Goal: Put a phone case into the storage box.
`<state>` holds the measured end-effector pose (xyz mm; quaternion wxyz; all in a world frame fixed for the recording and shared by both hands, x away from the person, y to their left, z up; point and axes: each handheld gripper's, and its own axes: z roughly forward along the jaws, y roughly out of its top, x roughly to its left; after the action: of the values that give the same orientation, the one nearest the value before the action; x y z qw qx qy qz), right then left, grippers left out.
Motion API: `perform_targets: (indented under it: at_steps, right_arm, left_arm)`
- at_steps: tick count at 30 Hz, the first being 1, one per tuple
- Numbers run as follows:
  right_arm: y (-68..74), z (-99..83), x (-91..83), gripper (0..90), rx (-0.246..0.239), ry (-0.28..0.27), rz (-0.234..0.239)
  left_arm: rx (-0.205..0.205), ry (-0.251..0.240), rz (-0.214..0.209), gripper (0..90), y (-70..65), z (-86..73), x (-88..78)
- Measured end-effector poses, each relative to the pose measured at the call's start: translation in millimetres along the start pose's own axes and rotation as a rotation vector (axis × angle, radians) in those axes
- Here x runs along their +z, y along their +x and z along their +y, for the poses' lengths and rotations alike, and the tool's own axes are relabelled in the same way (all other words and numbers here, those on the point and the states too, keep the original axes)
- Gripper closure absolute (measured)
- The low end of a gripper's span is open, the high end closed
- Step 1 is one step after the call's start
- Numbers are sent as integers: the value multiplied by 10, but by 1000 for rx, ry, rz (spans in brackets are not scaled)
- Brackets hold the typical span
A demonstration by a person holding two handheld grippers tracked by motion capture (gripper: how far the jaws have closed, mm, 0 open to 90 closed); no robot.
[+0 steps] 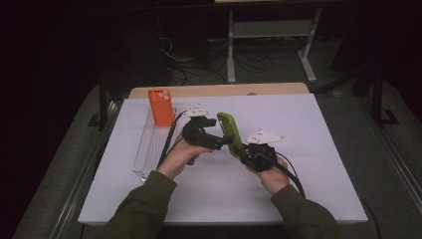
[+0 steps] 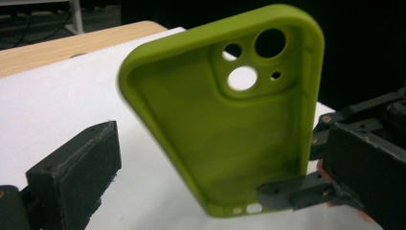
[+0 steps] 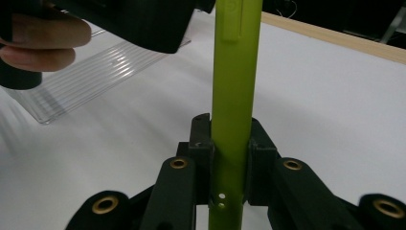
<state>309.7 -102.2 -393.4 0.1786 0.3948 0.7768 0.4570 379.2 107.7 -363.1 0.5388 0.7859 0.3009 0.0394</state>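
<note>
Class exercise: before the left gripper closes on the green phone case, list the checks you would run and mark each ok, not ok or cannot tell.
1. Right gripper clamps the green phone case at its bottom edge: ok.
2. Case held upright above the table: ok.
3. Left gripper open, jaws either side of the case: ok.
4. Left jaws not yet touching the case: cannot tell.
5. Orange phone case standing in the clear rack, out of the way: ok.

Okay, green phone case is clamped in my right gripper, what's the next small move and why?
Probably close the left gripper on the green case's long edges: its jaws stand open either side, while the right gripper pinches only the bottom end.
</note>
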Motion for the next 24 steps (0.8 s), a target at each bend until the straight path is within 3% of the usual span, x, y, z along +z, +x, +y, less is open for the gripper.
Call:
perform_targets:
  at_steps: [7,18,24]
  right_arm:
    - [51,14,2,761,-13,-10,13]
    - [119,-1,37,761,-22,-1,25]
    - [113,-13,57,759,-39,4,21]
  left_arm:
    - [5,-13,-12,0,-15,15,45]
    - [-23,-30,-24,0,2,4,60]
    - [-25,-25,-14,67,19,3,37]
